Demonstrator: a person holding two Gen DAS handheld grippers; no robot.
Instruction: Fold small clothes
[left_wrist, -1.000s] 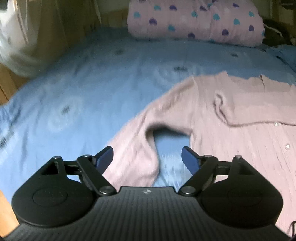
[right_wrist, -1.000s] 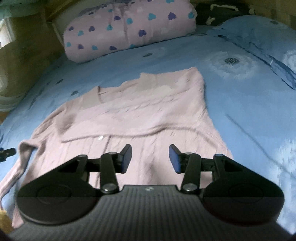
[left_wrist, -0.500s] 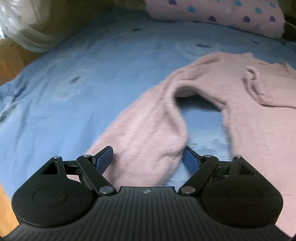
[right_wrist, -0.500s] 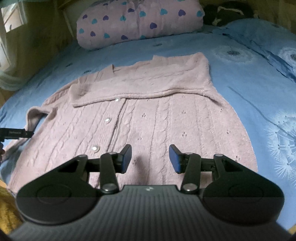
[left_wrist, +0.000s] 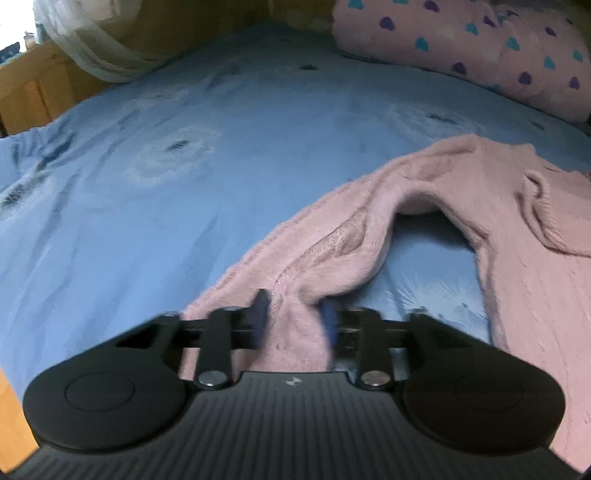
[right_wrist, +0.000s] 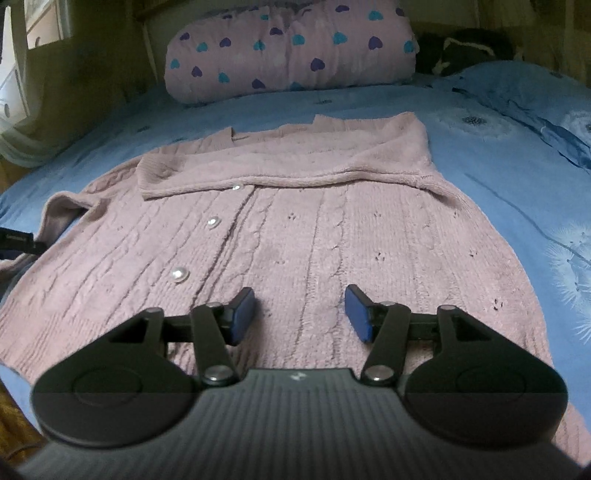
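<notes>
**Left claw pinches the loose sleeve of a soft pink cardigan**

A pink cable-knit cardigan lies face up and buttoned in the middle of the bed, its collar toward the heart-print pillow at the head end. One sleeve is already laid across the chest. The other sleeve trails away from the body toward the bed's near edge, with bare blue sheet showing between it and the cardigan's side.

The left claw has its fingers drawn in against the cuff end of that sleeve, so it looks clamped on the knit (motion blur softens the pads, but fabric fills the narrow gap between them). The right claw hovers over the lower front of the cardigan with its fingers well apart, holding nothing.

The knit looks light, fluffy and quite limp: it will likely sag and stretch from any single grip, and will not hold a crease unless pressed flat. A grip near the cuff suits carrying the sleeve over the chest. For the later body fold, the hem corners or side seams seem the better holds, away from the pearly buttons.
</notes>
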